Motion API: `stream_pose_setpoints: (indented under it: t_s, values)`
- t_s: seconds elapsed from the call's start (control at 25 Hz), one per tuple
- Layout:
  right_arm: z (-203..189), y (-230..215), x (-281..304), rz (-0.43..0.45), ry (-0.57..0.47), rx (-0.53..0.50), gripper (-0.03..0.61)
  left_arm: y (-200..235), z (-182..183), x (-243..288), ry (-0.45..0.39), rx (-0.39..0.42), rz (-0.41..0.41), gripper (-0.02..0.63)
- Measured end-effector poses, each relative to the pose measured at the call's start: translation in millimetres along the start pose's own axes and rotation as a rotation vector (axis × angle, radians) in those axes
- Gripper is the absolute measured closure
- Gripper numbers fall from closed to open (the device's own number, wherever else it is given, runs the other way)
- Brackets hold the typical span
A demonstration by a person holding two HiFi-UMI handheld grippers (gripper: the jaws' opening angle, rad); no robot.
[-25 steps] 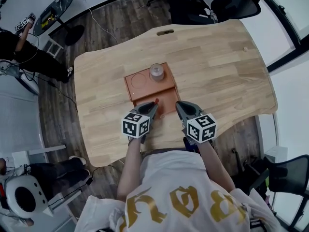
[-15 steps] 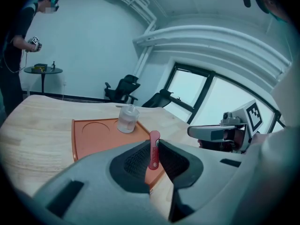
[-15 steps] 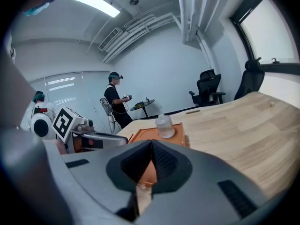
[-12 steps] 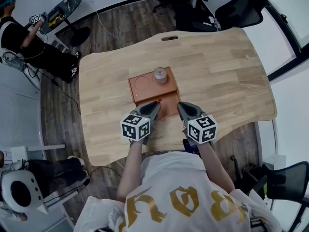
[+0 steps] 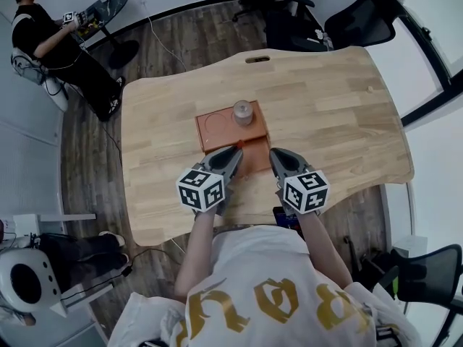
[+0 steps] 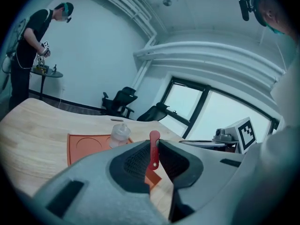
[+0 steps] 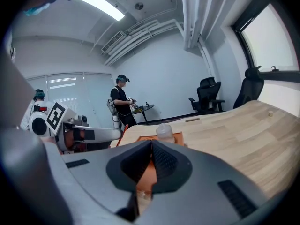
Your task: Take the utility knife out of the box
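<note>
A slim red utility knife (image 6: 153, 150) stands upright between the pads of my left gripper (image 6: 153, 146), which is shut on it. In the head view that gripper (image 5: 233, 156) hovers over the near edge of the flat orange box (image 5: 217, 125) in the middle of the wooden table. My right gripper (image 5: 275, 156) hangs just right of the box, about level with the left one. Its jaws (image 7: 151, 149) meet at the tips with nothing between them. The right gripper view also catches the knife (image 7: 123, 135) beside the left gripper's arm.
A small clear bottle (image 5: 243, 112) stands on the far right part of the orange box, next to a round recess (image 5: 214, 123). The table edge (image 5: 239, 219) is close to my body. Office chairs (image 5: 358, 13) stand beyond the table, and a person (image 5: 43, 38) is at the far left.
Both grippers stay almost where they were, the left one still holding the knife over the box's near edge. The person in the background has shifted.
</note>
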State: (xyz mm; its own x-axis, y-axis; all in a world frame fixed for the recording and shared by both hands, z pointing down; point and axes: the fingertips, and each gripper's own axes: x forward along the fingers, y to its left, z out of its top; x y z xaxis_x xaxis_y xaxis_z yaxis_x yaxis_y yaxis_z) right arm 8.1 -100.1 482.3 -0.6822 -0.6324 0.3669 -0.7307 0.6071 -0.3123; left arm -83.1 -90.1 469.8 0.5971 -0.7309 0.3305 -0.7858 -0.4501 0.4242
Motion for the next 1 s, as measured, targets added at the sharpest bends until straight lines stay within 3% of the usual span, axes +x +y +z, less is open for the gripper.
stream_pose_setpoints:
  t_s: [0.32,0.6,1.0]
  values:
    - [10,2,-5,-0.022,-0.030,-0.014,0.567,-1,12,-18,-0.066,0.001,0.015,0.560]
    - [16,-4,-13,-0.084,-0.077,-0.056,0.568,-4,11,-22,-0.072,0.004,0.020,0.560]
    - [28,2,-17,-0.066,-0.106,-0.066,0.568,-11,15,-19,-0.081,0.015,0.000,0.560]
